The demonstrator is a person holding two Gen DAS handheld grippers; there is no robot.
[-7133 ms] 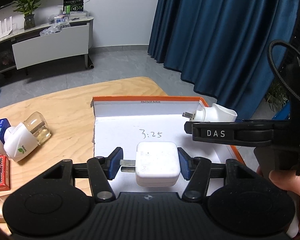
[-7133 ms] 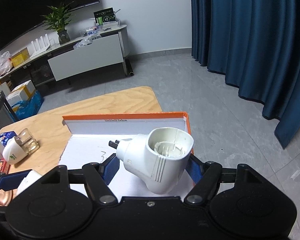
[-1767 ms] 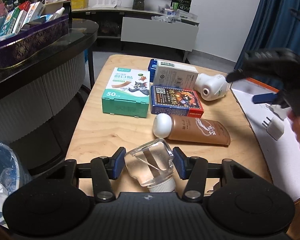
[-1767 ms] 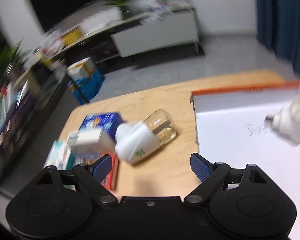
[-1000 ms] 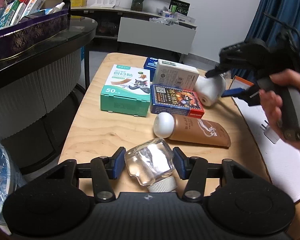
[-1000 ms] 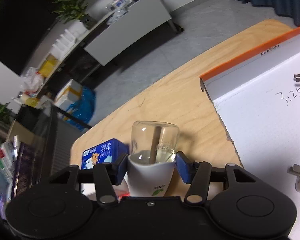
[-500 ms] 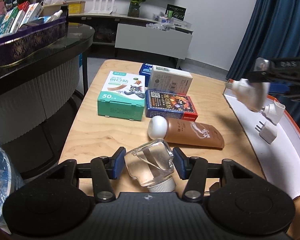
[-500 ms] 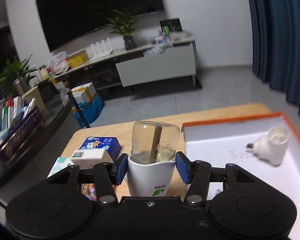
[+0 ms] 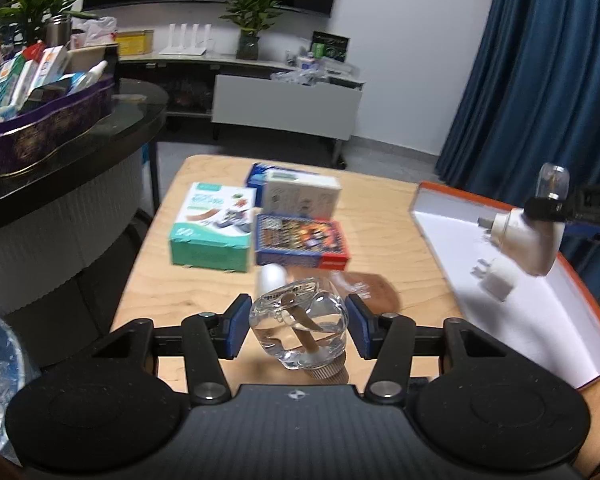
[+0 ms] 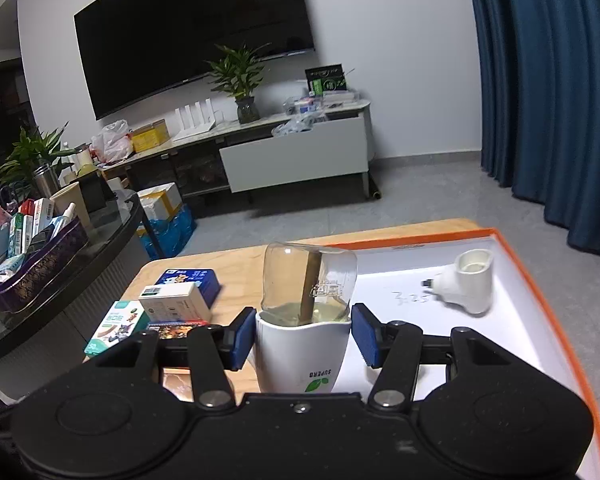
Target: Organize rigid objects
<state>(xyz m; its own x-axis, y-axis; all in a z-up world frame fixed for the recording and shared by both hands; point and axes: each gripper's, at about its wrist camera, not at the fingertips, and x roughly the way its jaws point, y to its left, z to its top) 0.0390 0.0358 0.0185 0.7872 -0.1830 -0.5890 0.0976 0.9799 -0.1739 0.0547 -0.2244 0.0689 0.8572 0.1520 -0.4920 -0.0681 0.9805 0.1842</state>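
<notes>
A clear glass bottle with a wick inside sits between the blue pads of my left gripper, which is shut on it above the wooden table. My right gripper is shut on a white plug-in vaporizer that has a glass bottle standing up from its top. In the left wrist view this vaporizer hangs over the white box with the orange rim. Inside the box lie a white charger and a white vaporizer shell.
A green carton, a blue and red carton, a white carton and a brown tube lie on the left part of the table. A dark round counter with a purple basket stands to the left.
My right gripper has carried the vaporizer from beside the cartons to the right, over the orange-rimmed box, and rolled it upright. My left gripper has lifted the glass bottle a little.
</notes>
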